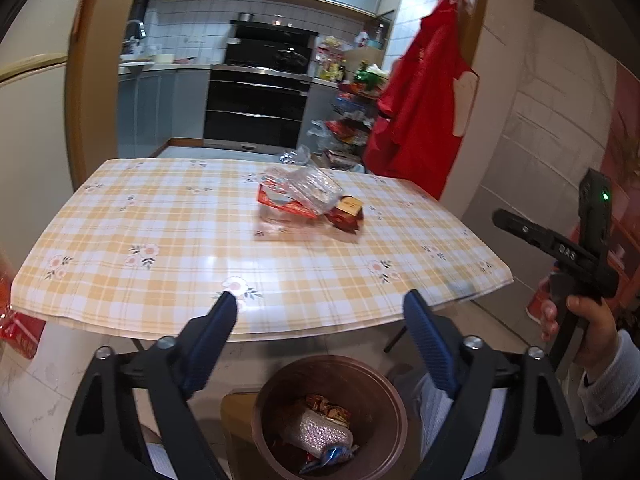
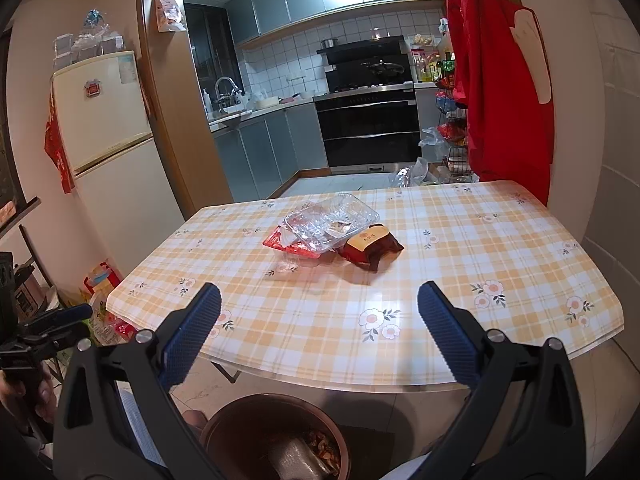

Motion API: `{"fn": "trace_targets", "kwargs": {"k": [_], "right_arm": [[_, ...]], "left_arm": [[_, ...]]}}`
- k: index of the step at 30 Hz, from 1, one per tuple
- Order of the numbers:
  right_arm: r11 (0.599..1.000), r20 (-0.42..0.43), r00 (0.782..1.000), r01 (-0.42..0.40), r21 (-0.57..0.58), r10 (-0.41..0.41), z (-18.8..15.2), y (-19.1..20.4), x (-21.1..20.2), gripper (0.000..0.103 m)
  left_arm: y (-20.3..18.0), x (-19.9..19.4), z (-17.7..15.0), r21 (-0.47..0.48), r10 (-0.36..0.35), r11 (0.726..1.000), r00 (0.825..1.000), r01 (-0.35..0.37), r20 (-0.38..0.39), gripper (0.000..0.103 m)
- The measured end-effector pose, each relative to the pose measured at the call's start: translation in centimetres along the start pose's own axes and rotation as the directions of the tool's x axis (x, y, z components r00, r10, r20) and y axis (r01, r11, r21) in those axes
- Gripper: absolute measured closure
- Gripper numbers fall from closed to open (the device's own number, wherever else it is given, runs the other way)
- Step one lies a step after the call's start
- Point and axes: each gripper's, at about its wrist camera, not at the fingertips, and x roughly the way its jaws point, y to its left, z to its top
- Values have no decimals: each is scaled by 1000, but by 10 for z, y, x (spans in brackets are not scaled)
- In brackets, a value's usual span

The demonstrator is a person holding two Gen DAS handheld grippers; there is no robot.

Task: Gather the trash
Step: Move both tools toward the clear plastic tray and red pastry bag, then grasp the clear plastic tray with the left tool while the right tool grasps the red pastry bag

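Observation:
A clear plastic tray lies on a red wrapper mid-table, with a dark red and yellow snack packet beside it on the right. A brown bin holding wrappers stands on the floor below the table's near edge. My left gripper is open and empty, above the bin at the near edge. My right gripper is open and empty over the near part of the table.
The table has a yellow checked cloth. A red apron hangs at the right doorframe. A fridge stands left. Bags and a rack sit behind the table.

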Motion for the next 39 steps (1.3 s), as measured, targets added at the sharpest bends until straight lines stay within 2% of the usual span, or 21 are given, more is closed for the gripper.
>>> {"fn": "trace_targets", "kwargs": {"k": [10,14,19,25,29,32,33,39], "right_arm": [[1000,-33,999,21,4,-21,-7,-9,14,6],[999,-61,997,44,2,-44,-11,-19,30,6],[998,-99,993,59,19,-57,-14,-39,56,6],[997,-152,985,79,18,-76,-14,-67,103,6],[996,-182,980,90,24,-84,-10,-87,137,6],[995,-197,976,95,23,-88,-8,-100,157,6],[995,-201,976,96,24,-89,-7,-104,162,6],[995,-236,967,100,22,-92,-7,-125,200,6]], "left_arm": [[26,9,7,-53,83,995,996,-83,-14,13],[40,26,20,-80,85,993,996,-87,-26,13],[44,63,42,-60,78,995,996,-81,-52,13],[42,150,83,-16,29,999,993,-31,-118,16],[35,234,116,19,-14,1000,980,18,-197,21],[35,298,138,24,-10,1000,965,16,-262,30],[36,313,144,23,-3,1000,962,10,-271,34],[41,379,166,49,41,998,956,-27,-290,44]]}}
